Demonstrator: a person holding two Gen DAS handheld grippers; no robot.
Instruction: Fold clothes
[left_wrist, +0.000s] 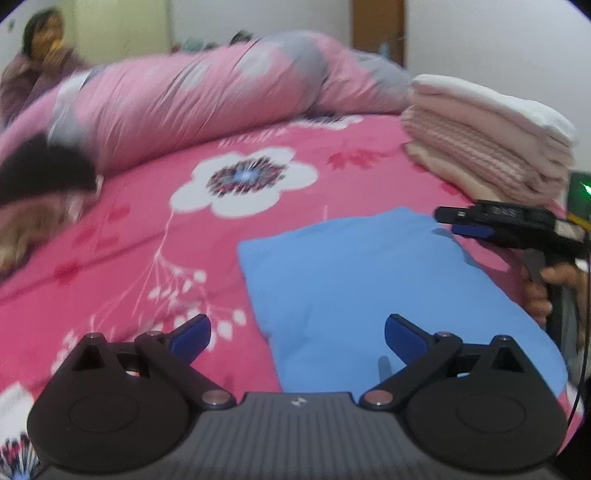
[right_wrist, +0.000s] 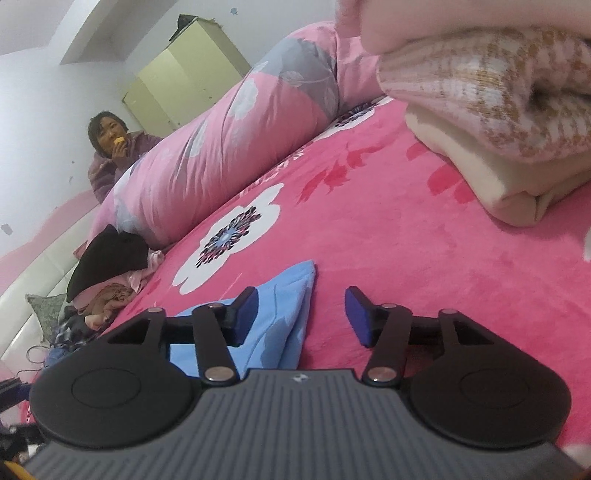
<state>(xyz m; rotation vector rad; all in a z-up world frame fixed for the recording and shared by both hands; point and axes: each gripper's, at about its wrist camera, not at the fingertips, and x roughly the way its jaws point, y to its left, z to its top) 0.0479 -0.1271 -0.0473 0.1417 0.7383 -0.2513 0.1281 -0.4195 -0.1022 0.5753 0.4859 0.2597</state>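
Both grippers empty. Left gripper (left_wrist: 297, 334) jaws spread wide, blue pads clear of the cloth, hovering over the near edge of the blue garment (left_wrist: 369, 288). Right gripper (right_wrist: 301, 317) jaws parted to a middling gap, nothing between the pads; its left pad sits over the garment's corner (right_wrist: 291, 295), contact unclear.

Blue garment: smooth thin knit, folded into a flat rough rectangle, lying on the bedspread (left_wrist: 147, 240), which is plush hot-pink fleece with big white flower prints. Behind it, a long puffy pink-and-grey quilt roll (left_wrist: 207, 99), shiny fabric, creased. Folded stack (left_wrist: 487, 147): soft pink, cream and white layers, one ribbed or knitted.

Left wrist view only: the right gripper seen from the side (left_wrist: 465, 223) at the garment's far right corner, and the hand (left_wrist: 546, 291) on its handle. Blurred.

Right wrist view only: loose heap of unfolded clothes (right_wrist: 107, 284), black on top, pink and tan beneath, at the bed edge; pale green wardrobe (right_wrist: 184, 77); a seated person (right_wrist: 110, 155) beyond the quilt; knit texture of the stack close up.
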